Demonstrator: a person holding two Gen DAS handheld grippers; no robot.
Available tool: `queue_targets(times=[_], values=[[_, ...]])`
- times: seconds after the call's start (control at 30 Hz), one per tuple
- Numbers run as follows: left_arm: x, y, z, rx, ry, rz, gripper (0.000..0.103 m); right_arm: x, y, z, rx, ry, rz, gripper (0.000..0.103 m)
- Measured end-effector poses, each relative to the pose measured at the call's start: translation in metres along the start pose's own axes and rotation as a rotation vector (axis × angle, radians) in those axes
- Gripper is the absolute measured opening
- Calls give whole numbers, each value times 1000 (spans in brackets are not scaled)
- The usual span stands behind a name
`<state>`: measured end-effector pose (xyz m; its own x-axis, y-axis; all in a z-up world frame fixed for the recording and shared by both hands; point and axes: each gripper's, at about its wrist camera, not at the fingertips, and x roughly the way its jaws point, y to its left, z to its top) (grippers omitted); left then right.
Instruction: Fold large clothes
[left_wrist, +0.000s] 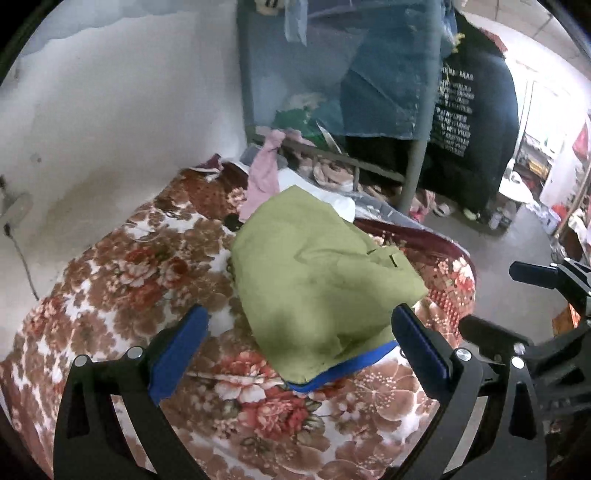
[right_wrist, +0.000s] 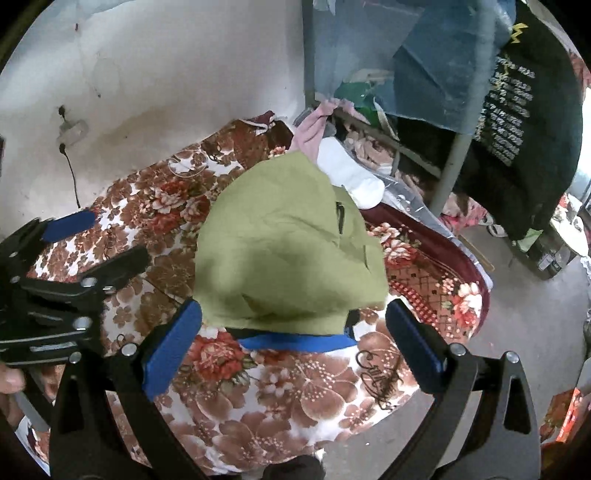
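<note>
Floral blanket (left_wrist: 122, 280) bears folded olive-green garment (left_wrist: 314, 280), blue-trimmed.

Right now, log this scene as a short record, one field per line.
surface: bed with a floral blanket
garment: green garment, lying in a folded heap on the blanket
trim: blue edge showing under its near side
left gripper: open, holding nothing, fingers either side of the garment's near end
right gripper: open, holding nothing, just short of the blue edge
behind garment: pink cloth and white cloth
backdrop: dark printed shirt hanging at the right
</note>
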<state>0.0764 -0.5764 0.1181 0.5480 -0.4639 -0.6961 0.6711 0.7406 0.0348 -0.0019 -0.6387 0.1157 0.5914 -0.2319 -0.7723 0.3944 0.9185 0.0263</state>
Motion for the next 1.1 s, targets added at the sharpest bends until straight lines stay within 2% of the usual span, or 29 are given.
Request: queue_targets(times=[0.13, 0.2, 0.27, 0.4, 0.57, 0.7, 0.97, 1.1], values=[[-24, -6, -17, -101, -13, 38, 98, -19, -17, -12, -26, -36, 52, 98], [-28, -10, -26, -162, 9, 68, 98, -26, -32, -18, -42, -34, 77, 98], [-33, -16, -36, -197, 16, 30, 98, -30, -46, -22, -37, -24, 89, 98], [-44, -39, -50, -127, 17, 7, 98, -37, -73, -27, -17, -15, 120, 98], [-57, -51, -57, -78, 4, 13, 98, -40, -80, -27, -22, -25, 154, 98], [-60, -50, -55, -81, -10, 26, 98, -44, -79, -25, -33, -45, 156, 98], [-57, -44, -51, -110, 11, 36, 98, -35, -80, -26, -28, -23, 190, 98], [-52, -46, -47, -94, 22, 61, 98, -31, -82, -27, -17, -14, 195, 98]])
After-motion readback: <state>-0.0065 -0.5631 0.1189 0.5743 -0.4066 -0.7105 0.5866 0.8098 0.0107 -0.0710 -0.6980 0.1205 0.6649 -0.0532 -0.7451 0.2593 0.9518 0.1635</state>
